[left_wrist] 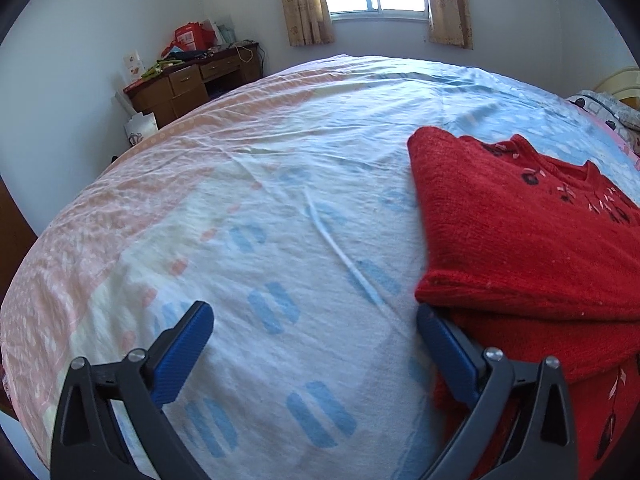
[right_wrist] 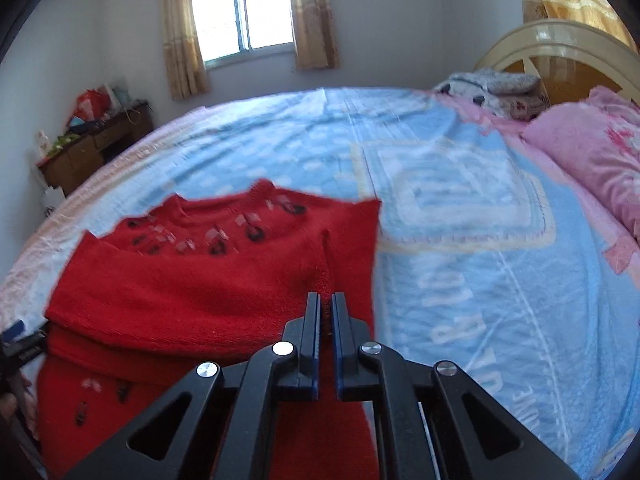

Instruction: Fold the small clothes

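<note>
A small red knitted sweater (left_wrist: 520,232) with dark flower embroidery lies partly folded on the bed. It also shows in the right wrist view (right_wrist: 192,296). My left gripper (left_wrist: 316,324) is open and empty. Its right finger (left_wrist: 444,344) touches the sweater's left edge under the folded layer. My right gripper (right_wrist: 326,304) is shut on a pinched ridge of the sweater's right side, which rises as a crease ahead of the fingertips.
The bed sheet (left_wrist: 280,208) is light blue, white and pink. A wooden desk (left_wrist: 192,84) with clutter stands against the far left wall. A pink pillow (right_wrist: 588,152) and folded blankets (right_wrist: 492,88) lie by the headboard (right_wrist: 560,48).
</note>
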`<state>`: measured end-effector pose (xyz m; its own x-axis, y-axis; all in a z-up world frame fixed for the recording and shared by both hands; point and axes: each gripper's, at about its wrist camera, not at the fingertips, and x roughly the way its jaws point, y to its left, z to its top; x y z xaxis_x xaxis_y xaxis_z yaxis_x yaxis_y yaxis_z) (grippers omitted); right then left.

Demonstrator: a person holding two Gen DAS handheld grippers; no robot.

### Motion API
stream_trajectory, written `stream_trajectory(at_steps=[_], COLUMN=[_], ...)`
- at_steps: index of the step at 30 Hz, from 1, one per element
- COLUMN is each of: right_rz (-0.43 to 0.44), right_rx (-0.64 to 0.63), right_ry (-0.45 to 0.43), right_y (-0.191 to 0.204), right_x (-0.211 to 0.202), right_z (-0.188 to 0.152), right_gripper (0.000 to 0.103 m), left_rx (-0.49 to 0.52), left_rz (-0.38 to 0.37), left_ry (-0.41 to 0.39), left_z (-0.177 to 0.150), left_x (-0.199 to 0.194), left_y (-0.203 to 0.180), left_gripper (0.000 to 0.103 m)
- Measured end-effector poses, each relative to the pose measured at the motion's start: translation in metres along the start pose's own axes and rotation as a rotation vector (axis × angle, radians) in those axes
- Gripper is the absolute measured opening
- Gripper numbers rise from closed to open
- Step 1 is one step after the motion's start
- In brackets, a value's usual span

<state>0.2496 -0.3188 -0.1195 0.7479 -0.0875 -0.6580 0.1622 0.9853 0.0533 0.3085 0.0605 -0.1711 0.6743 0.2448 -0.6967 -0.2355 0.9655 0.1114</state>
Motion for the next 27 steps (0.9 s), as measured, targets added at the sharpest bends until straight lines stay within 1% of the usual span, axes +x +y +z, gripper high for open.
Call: stream_trajectory(at_steps=[1,2,4,11,13,14,15,17,19,20,21,22,23,24,25,27], right_rz=[-0.020,-0.021,0.007,-0.019,-0.046,-0.086,-0.083,-0.043,-0.059,-0.037,-0.012,0.005,0.027,0.050,0.063,0.084], right_rx=[0.003,0.017,0.028,-0.021,-0.015,-0.007,0.002,0.031,0.065,0.094,0.118,0.130,0.133,0.132,0.120,0.078], right_ry=[0.013,0.014,0.004,0.012,0.014,0.017,0.021,0.041,0.012,-0.005,-0.017,-0.029,-0.049,-0.080,-0.089,-0.070], right_y=[-0.003,-0.007,-0.011,-0.008,-0.012,-0.017,-0.021,-0.030,-0.038,-0.042,-0.044,-0.044,-0.042,-0.038,-0.032,-0.014], right_x=[0.005,0.008,0.007,0.003,0.004,0.005,0.007,0.010,0.003,-0.002,-0.007,-0.012,-0.017,-0.023,-0.025,-0.022], right_z=[-0.003,-0.007,-0.009,-0.008,-0.008,-0.009,-0.010,-0.014,-0.015,-0.014,-0.011,-0.008,-0.004,0.000,0.004,0.013], right_gripper=[0.003,0.003,0.003,0.002,0.000,0.000,0.000,0.000,0.000,0.004,0.014,0.050,0.067,0.073,0.073,0.073], left_rx=[-0.002,-0.004,-0.010,-0.031,-0.025,-0.023,-0.022,-0.026,-0.033,-0.045,-0.063,-0.075,-0.079,-0.075,-0.069,-0.051], left_rz=[-0.002,-0.005,-0.012,-0.030,-0.026,-0.026,-0.026,-0.025,-0.037,-0.042,-0.038,-0.033,-0.033,-0.039,-0.038,-0.032], left_ry=[0.000,-0.001,-0.003,-0.014,-0.007,-0.004,-0.004,-0.016,-0.031,-0.044,-0.066,-0.082,-0.091,-0.099,-0.095,-0.077], left_z=[0.000,0.000,0.000,-0.003,-0.003,-0.003,-0.002,-0.003,-0.001,0.000,0.002,0.006,0.009,0.015,0.020,0.029], left_x=[0.000,0.000,-0.002,-0.007,-0.005,-0.005,-0.005,-0.009,-0.018,-0.022,-0.028,-0.032,-0.034,-0.035,-0.033,-0.025], left_y=[0.000,0.001,0.002,0.007,0.006,0.006,0.006,0.008,0.013,0.017,0.021,0.023,0.023,0.021,0.019,0.009], left_gripper=[0.103,0.103,0.103,0.103,0.103,0.103,0.103,0.103,0.103,0.103,0.103,0.103,0.103,0.103,0.103,0.103])
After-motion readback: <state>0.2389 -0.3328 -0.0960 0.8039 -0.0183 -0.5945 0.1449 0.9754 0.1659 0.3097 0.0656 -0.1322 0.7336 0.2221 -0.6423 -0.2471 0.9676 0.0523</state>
